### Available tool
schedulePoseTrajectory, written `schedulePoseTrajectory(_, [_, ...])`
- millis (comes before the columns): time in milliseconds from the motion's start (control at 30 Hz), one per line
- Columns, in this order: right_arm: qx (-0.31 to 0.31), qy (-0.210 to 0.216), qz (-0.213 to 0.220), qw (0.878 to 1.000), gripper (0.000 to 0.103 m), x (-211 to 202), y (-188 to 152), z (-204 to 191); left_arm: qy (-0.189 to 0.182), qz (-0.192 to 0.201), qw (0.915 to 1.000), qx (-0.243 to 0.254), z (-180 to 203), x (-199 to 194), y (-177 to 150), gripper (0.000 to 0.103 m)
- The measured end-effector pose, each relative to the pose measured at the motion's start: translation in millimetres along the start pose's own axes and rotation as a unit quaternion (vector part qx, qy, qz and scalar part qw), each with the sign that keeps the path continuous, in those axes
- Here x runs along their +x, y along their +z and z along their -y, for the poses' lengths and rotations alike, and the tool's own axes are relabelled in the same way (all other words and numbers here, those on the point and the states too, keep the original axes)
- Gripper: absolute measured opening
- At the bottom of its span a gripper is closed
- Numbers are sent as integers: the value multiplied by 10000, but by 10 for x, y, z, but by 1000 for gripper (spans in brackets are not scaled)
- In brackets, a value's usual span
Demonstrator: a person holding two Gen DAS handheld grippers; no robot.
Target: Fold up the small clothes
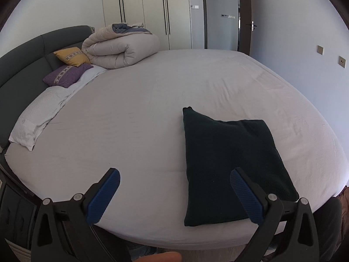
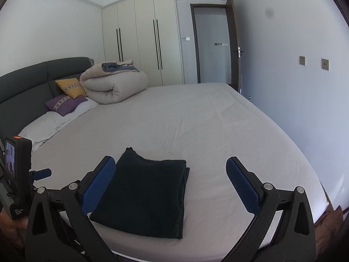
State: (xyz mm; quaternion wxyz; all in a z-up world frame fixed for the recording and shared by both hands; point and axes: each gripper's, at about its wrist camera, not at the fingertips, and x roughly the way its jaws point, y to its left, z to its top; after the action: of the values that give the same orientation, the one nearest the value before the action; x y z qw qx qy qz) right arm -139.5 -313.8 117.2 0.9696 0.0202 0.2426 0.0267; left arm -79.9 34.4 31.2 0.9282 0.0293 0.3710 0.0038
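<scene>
A dark green garment (image 1: 231, 166) lies folded into a flat rectangle on the white bed sheet (image 1: 135, 118) near the front edge of the bed. It also shows in the right wrist view (image 2: 146, 194). My left gripper (image 1: 174, 174) is open and empty, held above the bed edge just left of the garment. My right gripper (image 2: 170, 163) is open and empty, held above the garment with its jaws wide apart. The left gripper's camera unit (image 2: 16, 174) shows at the left of the right wrist view.
A rolled beige duvet (image 1: 122, 48) lies at the head of the bed beside a yellow cushion (image 1: 70, 56), a purple cushion (image 1: 65, 75) and a white pillow (image 1: 35, 118). A dark headboard (image 1: 19, 52), wardrobes (image 1: 148, 11) and a door (image 1: 222, 15) stand behind.
</scene>
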Motion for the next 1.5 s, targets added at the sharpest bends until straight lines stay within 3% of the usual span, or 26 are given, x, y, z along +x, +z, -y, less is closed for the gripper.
schedulePoseTrajectory(167, [-9,-487,-671,9966,103,414,-366,14,-45,-293,9996,42,47,142,-133,103])
schedulePoseTrajectory(400, [538,-522,-1326,9883,103,1018,-655,170,-254,-572,9980,-78,35,280,-159,103])
schedulePoseTrajectory(867, [313,-654,-1771,9815,103,1535,-1018,141,-288,-845,9959,-141,31,464,-274,103])
schedulePoseTrajectory(1500, [196,-562,-2051,9769,103,1681,-1122,-1,-288,-1000,9944,-180,10,511,-361,103])
